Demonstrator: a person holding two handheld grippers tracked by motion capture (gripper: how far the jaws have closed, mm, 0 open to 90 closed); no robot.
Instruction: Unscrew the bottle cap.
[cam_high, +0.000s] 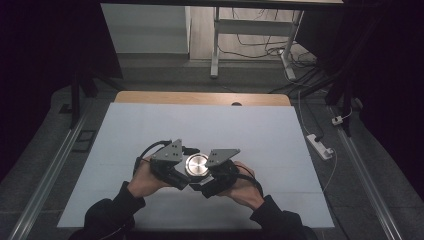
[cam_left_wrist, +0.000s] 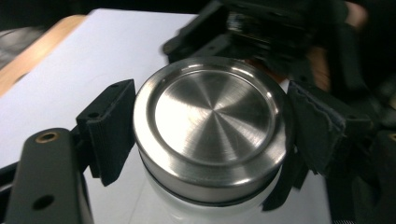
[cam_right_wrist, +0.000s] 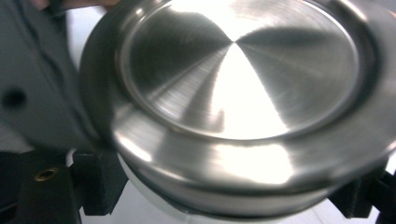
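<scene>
Object: a round brushed-steel lid (cam_left_wrist: 212, 123) is seen seated on a white container (cam_left_wrist: 154, 210), of which little shows below the lid's rim.
Place: the lid stands on the white table (cam_high: 150, 125), toward the near edge and about midway between left and right, between the two claws.
Left claw (cam_high: 192, 162): it is set around the lid with a pad at each side of the rim; the left pad (cam_left_wrist: 112, 126) appears to touch the rim, so a hold on the lid is judged likely.
Right claw (cam_high: 207, 177): it is brought in very close from the near right, its pads low by the white body under the lid; whether it is closed cannot be told.
Handling: the lid is judged stiff, smooth and slippery; the polished face gives no purchase.
Weight: moderate weight is judged likely, though the contents are hidden.
Where to hold: the lid's vertical side wall is best taken across its width, with the body steadied below.
Risk: slipping on the smooth rim is to be expected under a light squeeze.
</scene>
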